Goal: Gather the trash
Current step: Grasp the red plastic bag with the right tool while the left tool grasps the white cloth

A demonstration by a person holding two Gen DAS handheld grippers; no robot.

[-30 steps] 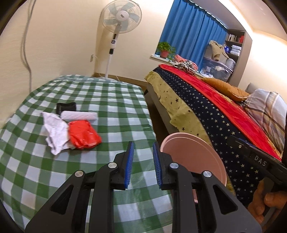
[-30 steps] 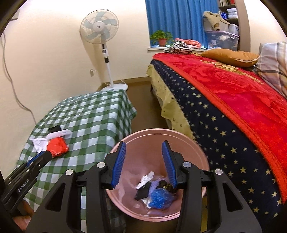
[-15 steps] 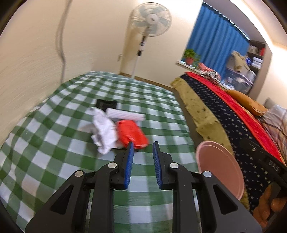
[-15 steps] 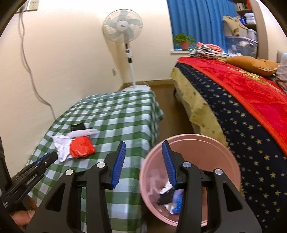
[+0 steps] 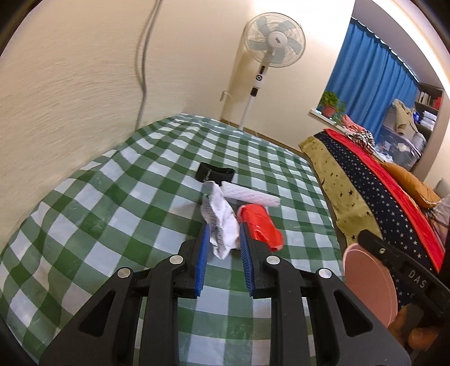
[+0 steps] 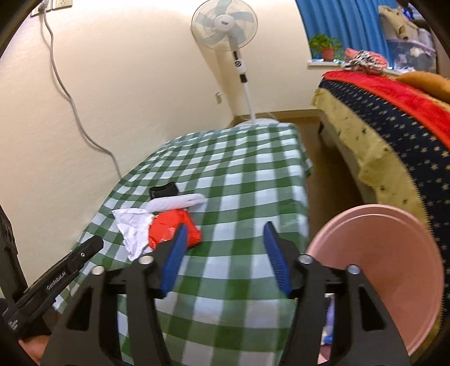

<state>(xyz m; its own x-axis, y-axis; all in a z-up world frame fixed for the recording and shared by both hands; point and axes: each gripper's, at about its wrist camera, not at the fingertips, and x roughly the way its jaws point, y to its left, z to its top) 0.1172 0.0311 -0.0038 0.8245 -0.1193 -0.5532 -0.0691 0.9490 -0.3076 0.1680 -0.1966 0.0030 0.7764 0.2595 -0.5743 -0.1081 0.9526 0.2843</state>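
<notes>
Left fingers: the left gripper [image 5: 223, 240] has its blue ribbed fingers [image 5: 202, 260] narrowly parted, one on either side of the near end of the crumpled white paper [image 5: 220, 222]; whether the pads press on it I cannot tell.
Right fingers: the right gripper [image 6: 225, 239] stands wide, its jaws having just been opening; nothing lies between them but checked cloth, and its left finger [image 6: 175, 254] overlaps the red wrapper [image 6: 168, 229] in the picture, contact unclear.
Trash location: all four pieces lie bunched together on the surface [image 5: 112, 214], toward its side nearest the wall.
Count on the surface: one crumpled white paper, one red wrapper, one white roll [image 5: 250, 194], one black band [image 5: 215, 174].
Count elsewhere: one pink bin [image 6: 388, 270], standing just beside the surface between it and the bed [image 6: 393, 132]; one standing fan [image 6: 225, 24]; two grippers.
Materials and shapes: paper creased and lumpy with printed lines along one edge; wrapper glossy, crinkled plastic, bright red; roll a soft, textured white cylinder lying flat; band a dark, curved loop.
Surface: covered by a green-and-white checked cloth that drapes over the edges.
Bin: smooth round pink plastic, with some discarded scraps partly visible low inside it in the right wrist view.
Bed: red, navy starred and yellow-green blanket.
</notes>
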